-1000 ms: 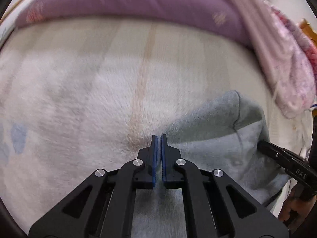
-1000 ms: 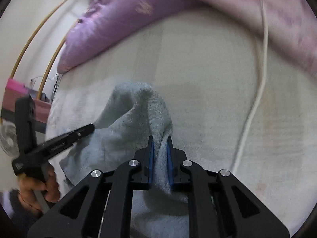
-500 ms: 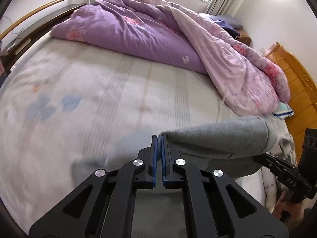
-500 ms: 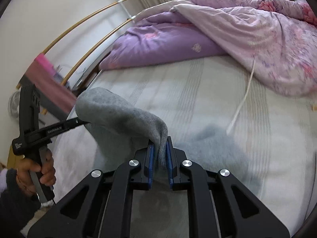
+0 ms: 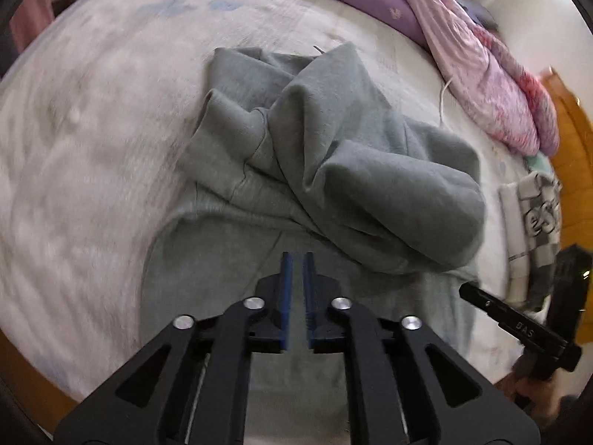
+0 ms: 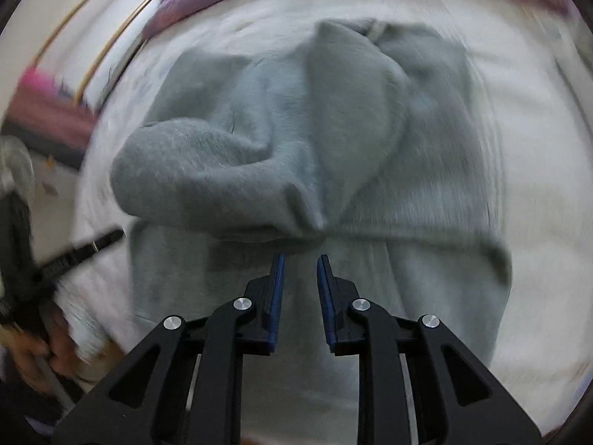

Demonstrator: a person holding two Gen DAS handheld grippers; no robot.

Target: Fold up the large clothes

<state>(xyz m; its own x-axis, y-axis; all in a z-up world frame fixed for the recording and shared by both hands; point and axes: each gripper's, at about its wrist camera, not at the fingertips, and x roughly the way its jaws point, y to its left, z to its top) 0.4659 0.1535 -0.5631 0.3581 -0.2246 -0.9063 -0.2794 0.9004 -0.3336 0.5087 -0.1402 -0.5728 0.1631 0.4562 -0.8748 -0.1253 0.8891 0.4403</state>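
A large grey sweatshirt (image 5: 333,155) lies crumpled on the white bed (image 5: 92,118), with one part folded over itself in a rounded bulge. It also fills the middle of the right wrist view (image 6: 333,141). My left gripper (image 5: 297,259) hangs above the garment's near edge, its blue pads slightly parted with nothing between them. My right gripper (image 6: 300,259) is open and empty above the garment's near edge. The right gripper's tip also shows at the right of the left wrist view (image 5: 470,291); the left gripper's tip shows at the left of the right wrist view (image 6: 111,237).
A purple and pink duvet (image 5: 463,37) is heaped along the far side of the bed. A white cable (image 5: 443,96) lies near it. A folded checked cloth (image 5: 533,218) lies at the right. A wooden headboard (image 5: 570,122) stands beyond. A pink cloth (image 6: 48,111) hangs at the left.
Both grippers have let go of the grey sweatshirt, which dropped onto the bed. Both grippers opened and now look down on it from above.
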